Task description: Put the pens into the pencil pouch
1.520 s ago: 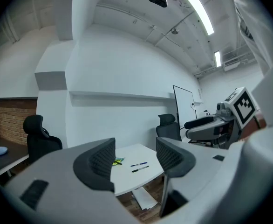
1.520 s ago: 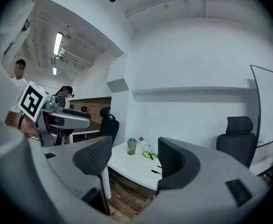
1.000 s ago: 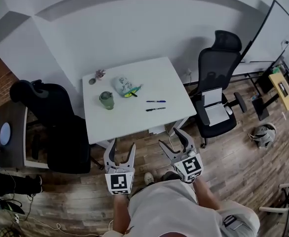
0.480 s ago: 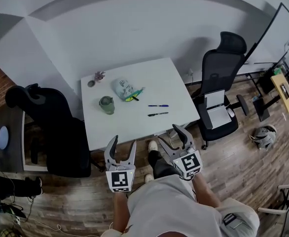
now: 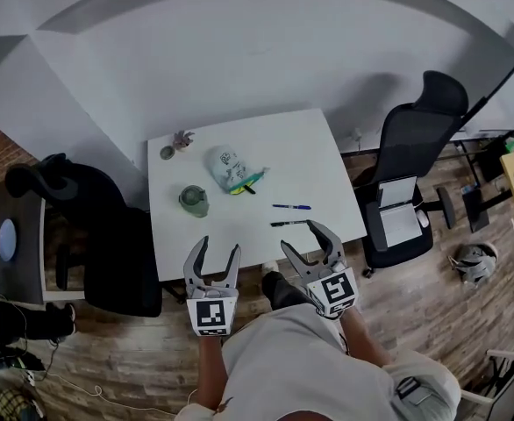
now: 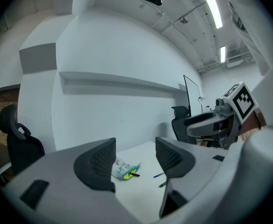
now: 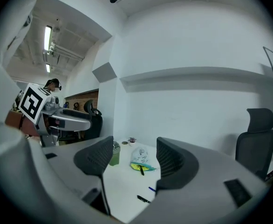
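A white patterned pencil pouch point(image 5: 228, 168) with a green-yellow open mouth lies on the white table point(image 5: 283, 152); a dark pen pokes from that mouth. A blue pen point(image 5: 291, 206) and a black pen point(image 5: 289, 223) lie on the table's right half. My left gripper point(image 5: 213, 252) hangs open and empty at the table's near edge. My right gripper point(image 5: 310, 236) is open and empty too, its tips beside the black pen. In the left gripper view the pouch point(image 6: 124, 170) and the blue pen point(image 6: 158, 175) show between the jaws; the right gripper view shows the pouch point(image 7: 140, 158) and the black pen point(image 7: 143, 199).
A green lidded cup point(image 5: 193, 200) stands left of the pouch, with a small potted plant point(image 5: 182, 137) and a round dark object point(image 5: 167, 153) at the far left corner. Black office chairs point(image 5: 419, 139) point(image 5: 82, 226) flank the table. Wood floor surrounds it.
Both grippers have moved forward to the table's near edge, the right one reaching over it by the black pen. Their jaws look as wide as before.
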Motion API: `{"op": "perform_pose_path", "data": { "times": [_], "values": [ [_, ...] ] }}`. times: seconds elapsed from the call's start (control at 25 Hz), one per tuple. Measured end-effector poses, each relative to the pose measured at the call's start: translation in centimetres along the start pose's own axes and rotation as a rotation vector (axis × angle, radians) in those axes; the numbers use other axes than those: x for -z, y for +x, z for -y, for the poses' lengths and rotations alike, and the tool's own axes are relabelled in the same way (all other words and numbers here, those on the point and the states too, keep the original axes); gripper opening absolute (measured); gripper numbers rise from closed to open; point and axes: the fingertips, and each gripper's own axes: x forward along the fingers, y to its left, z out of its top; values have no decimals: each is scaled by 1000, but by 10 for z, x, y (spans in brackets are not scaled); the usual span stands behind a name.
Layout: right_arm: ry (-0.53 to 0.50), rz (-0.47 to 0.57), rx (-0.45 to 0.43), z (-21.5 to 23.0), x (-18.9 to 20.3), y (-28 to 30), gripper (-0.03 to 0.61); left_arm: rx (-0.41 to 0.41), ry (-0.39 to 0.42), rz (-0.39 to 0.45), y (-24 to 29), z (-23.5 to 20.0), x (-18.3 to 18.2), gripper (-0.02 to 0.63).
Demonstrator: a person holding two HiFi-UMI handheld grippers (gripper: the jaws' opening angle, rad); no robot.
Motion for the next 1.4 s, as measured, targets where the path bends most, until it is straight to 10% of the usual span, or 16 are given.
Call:
{"op": "perform_pose_path", "data": {
  "times": [0.8, 1.4],
  "values": [
    [29, -101, -79, 107, 39, 123, 316, 22, -8, -151, 155, -31, 32, 305],
    [-44, -428, -149, 141, 164, 141, 279, 155, -4, -376, 228, -12, 124, 288]
  ]
}}
